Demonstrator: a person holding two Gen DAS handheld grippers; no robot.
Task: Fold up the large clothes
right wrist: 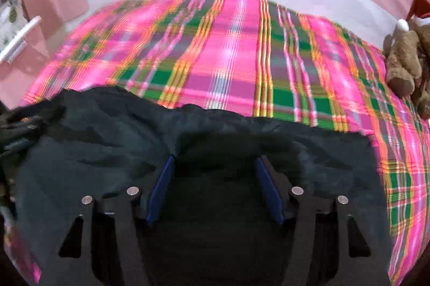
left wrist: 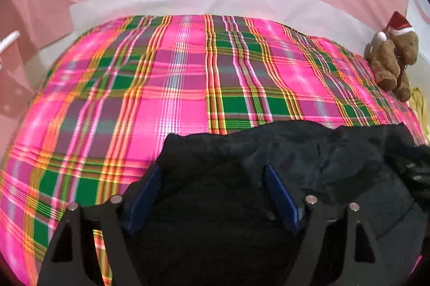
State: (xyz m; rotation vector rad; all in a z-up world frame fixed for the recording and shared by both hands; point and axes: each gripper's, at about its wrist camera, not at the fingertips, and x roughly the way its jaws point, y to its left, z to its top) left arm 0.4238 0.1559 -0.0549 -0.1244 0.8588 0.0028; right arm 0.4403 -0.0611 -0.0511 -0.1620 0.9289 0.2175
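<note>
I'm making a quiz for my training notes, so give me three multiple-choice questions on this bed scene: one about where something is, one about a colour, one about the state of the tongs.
1. Where does the teddy bear sit on the plaid bedspread?
A. at its right edge
B. in the middle
C. under the garment

2. What colour is the bear's hat?
A. blue
B. red with white trim
C. yellow

3. How do the left tongs and right tongs stand?
A. both open
B. both shut
C. one open, one shut

Answers: 
1 A, the bear is at the far right in both views. 
2 B, the hat is red with a white band and pompom. 
3 A, each pair of blue pads stands wide apart over the dark garment.
</note>
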